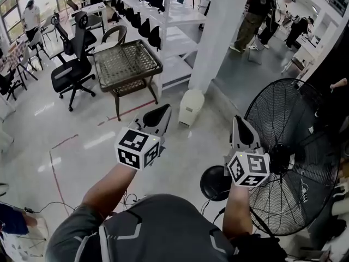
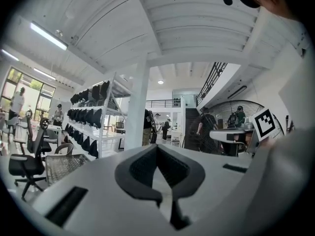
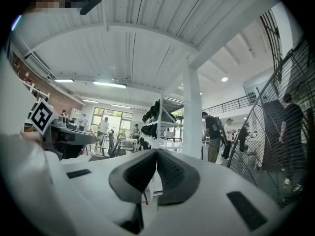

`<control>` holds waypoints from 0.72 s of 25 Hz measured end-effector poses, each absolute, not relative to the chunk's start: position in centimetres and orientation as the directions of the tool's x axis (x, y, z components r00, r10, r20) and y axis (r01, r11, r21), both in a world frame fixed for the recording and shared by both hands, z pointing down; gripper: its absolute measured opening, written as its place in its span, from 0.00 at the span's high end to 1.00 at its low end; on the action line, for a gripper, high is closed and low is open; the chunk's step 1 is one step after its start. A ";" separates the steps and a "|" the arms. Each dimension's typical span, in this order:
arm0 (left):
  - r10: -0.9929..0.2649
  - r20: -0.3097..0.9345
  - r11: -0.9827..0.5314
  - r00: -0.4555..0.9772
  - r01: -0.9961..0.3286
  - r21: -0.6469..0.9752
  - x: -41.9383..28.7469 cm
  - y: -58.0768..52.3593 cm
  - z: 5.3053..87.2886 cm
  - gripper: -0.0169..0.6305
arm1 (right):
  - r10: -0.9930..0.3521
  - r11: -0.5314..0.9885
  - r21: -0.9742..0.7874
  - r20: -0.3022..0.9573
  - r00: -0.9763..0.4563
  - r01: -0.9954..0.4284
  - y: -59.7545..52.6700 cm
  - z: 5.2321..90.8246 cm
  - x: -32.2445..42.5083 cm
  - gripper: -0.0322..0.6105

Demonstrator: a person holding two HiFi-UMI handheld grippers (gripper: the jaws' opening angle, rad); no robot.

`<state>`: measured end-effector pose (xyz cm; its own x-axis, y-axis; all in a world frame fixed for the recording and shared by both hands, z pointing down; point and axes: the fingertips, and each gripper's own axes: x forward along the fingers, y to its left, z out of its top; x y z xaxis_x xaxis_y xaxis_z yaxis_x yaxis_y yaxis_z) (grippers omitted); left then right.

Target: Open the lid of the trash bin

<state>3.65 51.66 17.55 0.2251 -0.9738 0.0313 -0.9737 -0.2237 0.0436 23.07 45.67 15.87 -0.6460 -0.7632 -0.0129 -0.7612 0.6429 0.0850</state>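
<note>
No legible text, numbers, brands; only coded square markers on left tool (image 1: pixel 158 117), right tool (image 1: pixel 244 130).

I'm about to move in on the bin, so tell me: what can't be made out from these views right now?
Trash bin: seen in the head view only, too small to tell the lid's seam, hinge or any pedal.
Left gripper view, right gripper view: no bin in frame; the bodies of the left tool and right tool block the floor.
Fan base: head view, partly behind the right tool.
</note>
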 end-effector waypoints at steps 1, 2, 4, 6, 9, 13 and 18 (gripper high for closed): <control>-0.973 0.030 -0.227 0.229 -0.973 0.047 3.5 51.6 17.6 0.96 | -0.764 0.642 0.088 -0.015 -0.645 -0.762 45.6 15.8 22.9 0.91; -0.972 0.028 -0.231 0.232 -0.972 0.050 3.3 51.5 17.6 0.96 | -0.763 0.642 0.092 -0.016 -0.646 -0.761 45.5 15.7 22.7 0.91; -0.971 0.024 -0.235 0.236 -0.971 0.053 2.8 51.4 17.5 0.96 | -0.762 0.643 0.094 -0.017 -0.647 -0.760 45.4 15.6 22.2 0.91; -0.971 0.021 -0.237 0.238 -0.970 0.055 2.2 51.5 17.4 0.96 | -0.765 0.640 0.090 -0.020 -0.644 -0.763 45.4 15.4 21.8 0.91; -0.969 0.024 -0.244 0.246 -0.968 0.060 1.2 51.6 17.4 0.96 | -0.772 0.632 0.088 -0.020 -0.636 -0.770 45.6 15.4 20.8 0.91; -0.967 0.019 -0.252 0.254 -0.966 0.063 -0.8 51.6 17.9 0.96 | -0.775 0.628 0.098 -0.015 -0.632 -0.772 45.6 15.9 19.0 0.91; -0.960 0.032 -0.275 0.278 -0.958 0.077 -2.4 51.2 19.2 0.96 | -0.772 0.632 0.105 -0.002 -0.635 -0.768 45.6 16.9 16.8 0.91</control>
<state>-2.38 51.20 19.16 0.2782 -0.9600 0.0323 -0.9583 -0.2752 0.0768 16.84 45.63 16.92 -0.6354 -0.7722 -0.0025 -0.7681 0.6317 0.1047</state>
